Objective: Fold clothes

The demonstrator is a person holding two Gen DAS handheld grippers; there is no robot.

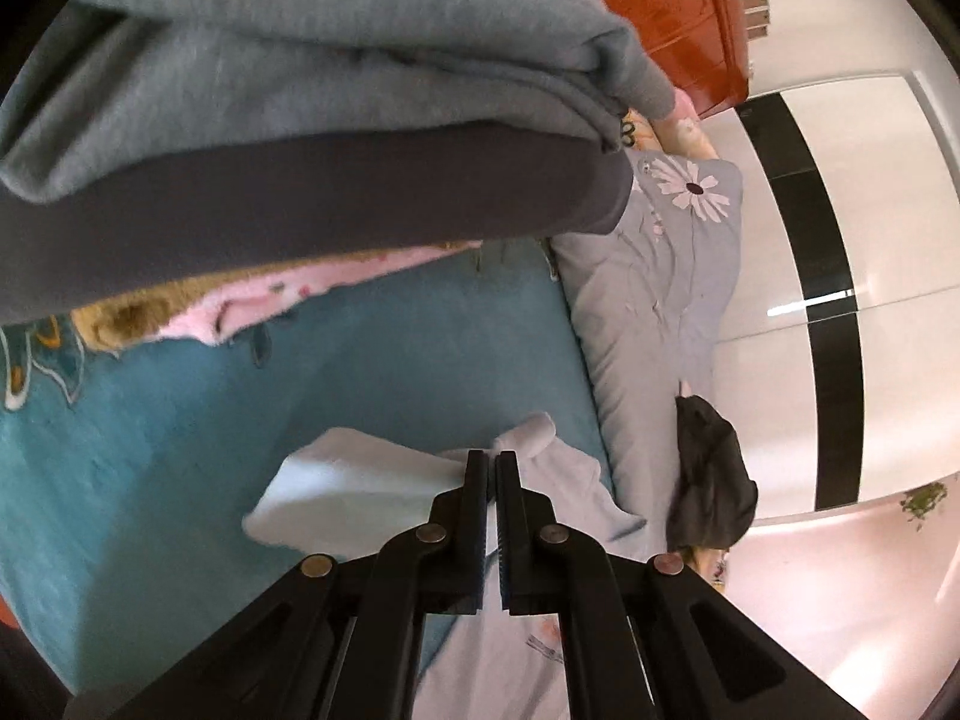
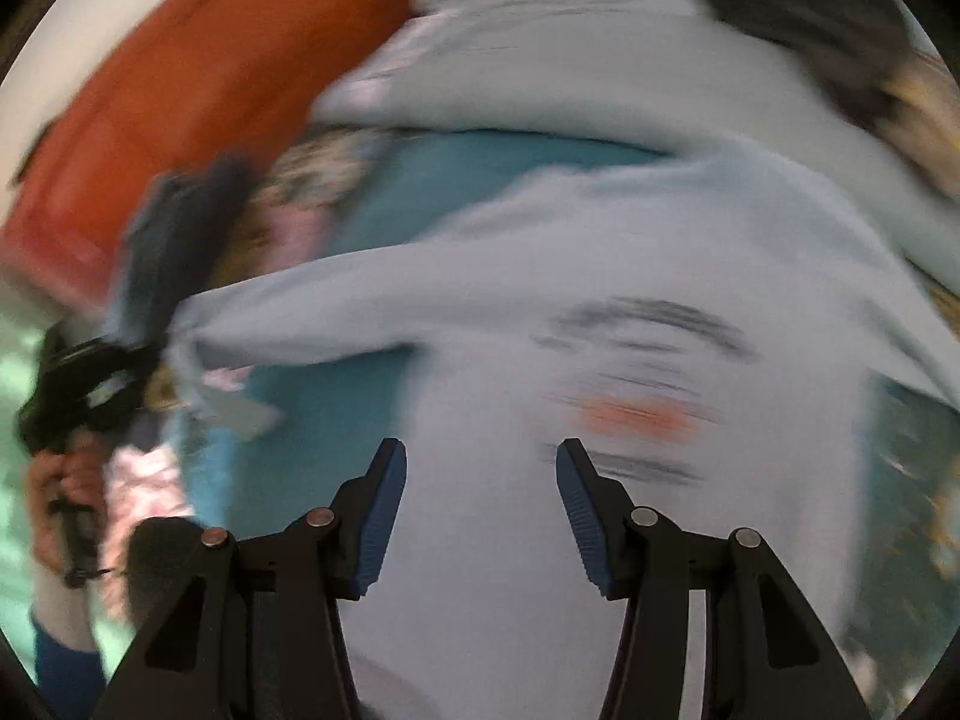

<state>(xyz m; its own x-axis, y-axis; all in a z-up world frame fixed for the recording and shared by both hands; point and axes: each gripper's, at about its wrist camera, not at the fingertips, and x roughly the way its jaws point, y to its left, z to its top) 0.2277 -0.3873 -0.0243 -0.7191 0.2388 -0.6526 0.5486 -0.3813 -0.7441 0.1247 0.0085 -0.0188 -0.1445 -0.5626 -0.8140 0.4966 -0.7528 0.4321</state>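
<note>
A pale lilac sweatshirt (image 2: 540,312) with a dark and orange chest print lies on the teal bedsheet (image 1: 180,420). My left gripper (image 1: 492,456) is shut on the sweatshirt's sleeve (image 1: 360,480) and holds it pulled out sideways; in the right wrist view the left gripper (image 2: 90,372) shows at the far left, clamped on that sleeve end. My right gripper (image 2: 480,450) is open and empty, hovering over the sweatshirt's body just left of the print. The right wrist view is blurred by motion.
A stack of folded grey and dark garments (image 1: 330,90) fills the upper left of the left wrist view. A grey flowered pillow (image 1: 660,276) and a dark cloth (image 1: 711,474) lie along the bed's edge. An orange wooden headboard (image 1: 672,6) and a white wardrobe (image 1: 870,240) stand behind.
</note>
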